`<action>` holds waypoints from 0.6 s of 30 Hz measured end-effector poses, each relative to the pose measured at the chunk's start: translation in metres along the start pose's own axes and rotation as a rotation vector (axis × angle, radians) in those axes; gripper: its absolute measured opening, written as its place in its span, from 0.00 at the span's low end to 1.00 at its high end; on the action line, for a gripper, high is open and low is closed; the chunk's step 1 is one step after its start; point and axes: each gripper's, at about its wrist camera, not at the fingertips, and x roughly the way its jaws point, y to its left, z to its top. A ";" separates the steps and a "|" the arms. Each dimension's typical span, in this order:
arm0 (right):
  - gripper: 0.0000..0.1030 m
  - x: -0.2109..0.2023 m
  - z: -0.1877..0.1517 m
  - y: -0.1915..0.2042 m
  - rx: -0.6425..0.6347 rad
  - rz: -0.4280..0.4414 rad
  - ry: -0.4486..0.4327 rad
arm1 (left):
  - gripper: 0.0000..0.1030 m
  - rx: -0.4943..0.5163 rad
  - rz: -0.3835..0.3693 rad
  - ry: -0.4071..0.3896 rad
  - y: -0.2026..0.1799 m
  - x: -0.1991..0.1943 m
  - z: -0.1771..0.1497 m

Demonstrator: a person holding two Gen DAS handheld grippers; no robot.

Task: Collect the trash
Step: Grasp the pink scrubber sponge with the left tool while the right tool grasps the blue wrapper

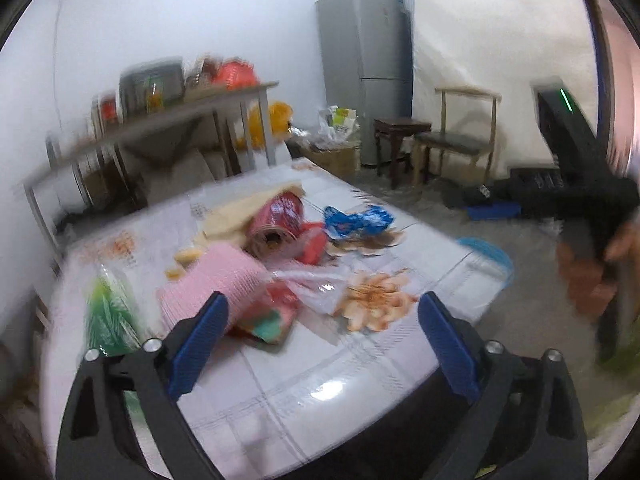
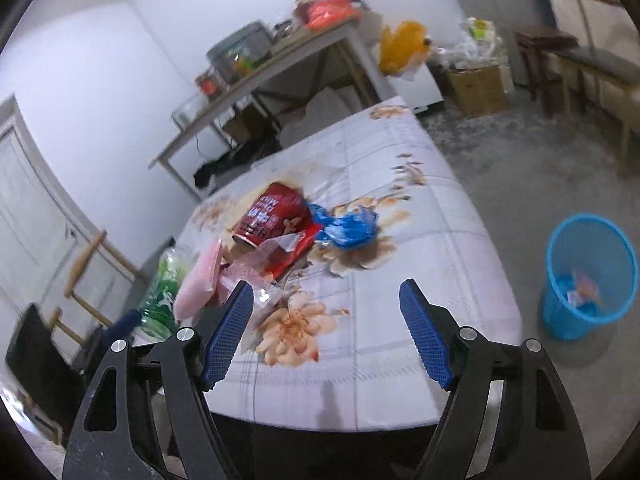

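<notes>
Trash lies in a heap on the floral tablecloth point(image 2: 400, 320): a red can point(image 2: 276, 216) on its side, a crumpled blue wrapper point(image 2: 348, 224), a clear plastic wrapper point(image 2: 276, 248), a pink packet point(image 2: 200, 280) and a green bottle point(image 2: 164, 288). My right gripper point(image 2: 326, 288) hovers open above the table's near part, with nothing between its blue pads. The left wrist view is blurred and shows the same red can point(image 1: 280, 216), blue wrapper point(image 1: 356, 220) and pink packet point(image 1: 224, 280). My left gripper point(image 1: 324, 304) is open too, its left pad just in front of the pink packet.
A blue mesh bin point(image 2: 588, 276) with some trash inside stands on the floor right of the table. A cluttered side table point(image 2: 260, 76), a cardboard box point(image 2: 476, 84), chairs point(image 1: 456, 140) and a grey fridge point(image 1: 364, 64) line the back. A hand point(image 1: 624, 240) holds a black tool at the right.
</notes>
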 end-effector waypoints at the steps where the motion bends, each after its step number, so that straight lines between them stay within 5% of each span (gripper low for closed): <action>1: 0.70 0.007 0.004 0.004 -0.019 -0.012 0.012 | 0.86 0.069 0.033 -0.008 -0.009 0.005 0.000; 6: 0.67 0.021 0.012 0.039 -0.102 -0.059 0.058 | 0.77 0.221 0.118 -0.022 -0.021 0.022 0.003; 12: 0.67 0.041 0.020 0.062 -0.140 0.046 0.105 | 0.72 0.192 0.160 0.018 0.015 0.029 0.011; 18: 0.67 0.073 0.026 0.094 -0.235 0.159 0.216 | 0.77 0.143 0.015 0.130 0.072 0.038 0.029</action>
